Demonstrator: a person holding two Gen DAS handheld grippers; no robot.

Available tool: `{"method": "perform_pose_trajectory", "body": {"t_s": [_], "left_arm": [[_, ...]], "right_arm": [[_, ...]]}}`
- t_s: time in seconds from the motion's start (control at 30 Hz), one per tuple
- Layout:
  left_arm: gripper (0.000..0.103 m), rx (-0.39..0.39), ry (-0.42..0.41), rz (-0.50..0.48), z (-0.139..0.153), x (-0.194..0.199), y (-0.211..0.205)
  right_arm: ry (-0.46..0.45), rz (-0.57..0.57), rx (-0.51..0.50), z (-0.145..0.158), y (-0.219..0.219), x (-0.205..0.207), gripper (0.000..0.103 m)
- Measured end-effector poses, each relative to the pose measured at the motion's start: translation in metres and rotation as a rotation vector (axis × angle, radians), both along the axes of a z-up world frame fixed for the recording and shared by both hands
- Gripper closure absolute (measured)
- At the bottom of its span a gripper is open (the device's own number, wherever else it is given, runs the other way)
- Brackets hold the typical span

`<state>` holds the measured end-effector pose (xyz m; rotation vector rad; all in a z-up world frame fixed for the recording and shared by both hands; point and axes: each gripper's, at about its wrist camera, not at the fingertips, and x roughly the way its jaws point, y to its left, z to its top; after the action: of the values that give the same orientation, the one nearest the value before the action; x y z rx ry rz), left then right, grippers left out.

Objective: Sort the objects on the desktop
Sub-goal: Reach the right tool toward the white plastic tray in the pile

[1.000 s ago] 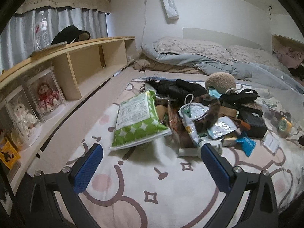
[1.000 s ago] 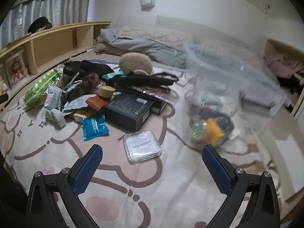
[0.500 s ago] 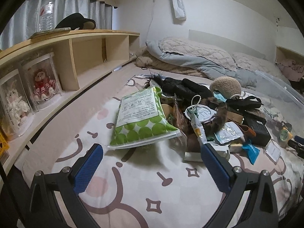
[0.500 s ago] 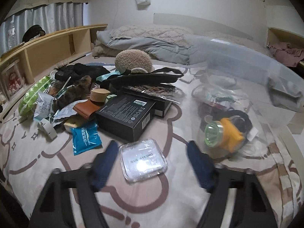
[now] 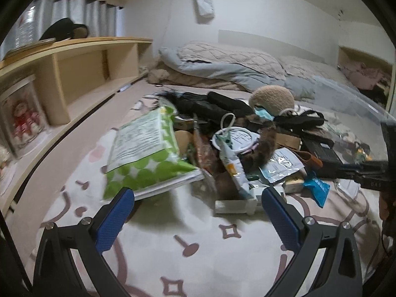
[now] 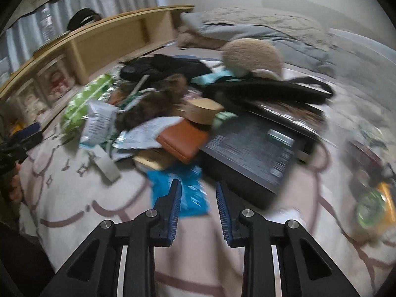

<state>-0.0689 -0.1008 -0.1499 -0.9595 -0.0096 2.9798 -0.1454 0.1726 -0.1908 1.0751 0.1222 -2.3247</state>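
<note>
I see a glossy green plastic pack [image 5: 148, 158], a matt black cardboard box [image 6: 252, 148] and soft cloth bedding [image 5: 222, 242]

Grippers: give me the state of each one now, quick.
Left gripper: open, fingers wide apart, holding nothing.
Right gripper: shut, nothing between the fingers; blue packet lies beyond them.

wooden shelf [image 5: 81, 57], grey curtain [image 5: 81, 12], folded duvet [image 5: 222, 66], patterned bedsheet [image 5: 198, 247]
</note>
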Motion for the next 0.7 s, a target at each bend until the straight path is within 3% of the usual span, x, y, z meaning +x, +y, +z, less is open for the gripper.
{"method": "perform_pose_trajectory", "body": {"t_s": [0.27,0.57,0.7], "left_arm": [[0.0,0.004,-0.02,-0.031,-0.011,-0.02,0.012],[0.0,0.034,-0.044,-0.017,-0.024,-0.018,0.005],[0.0,0.024,-0.066,-0.015,-0.033,-0.018,0.008]], "right_arm": [[-0.03,0.187,-0.014,-0.001,-0.07,-0.017,0.073],[-0.121,0.24,-0.053,-0.021,-0.118,-0.017,0.074],[-0.147,0.34,-0.037,-0.027,-0.132,0.009,0.074]]}}
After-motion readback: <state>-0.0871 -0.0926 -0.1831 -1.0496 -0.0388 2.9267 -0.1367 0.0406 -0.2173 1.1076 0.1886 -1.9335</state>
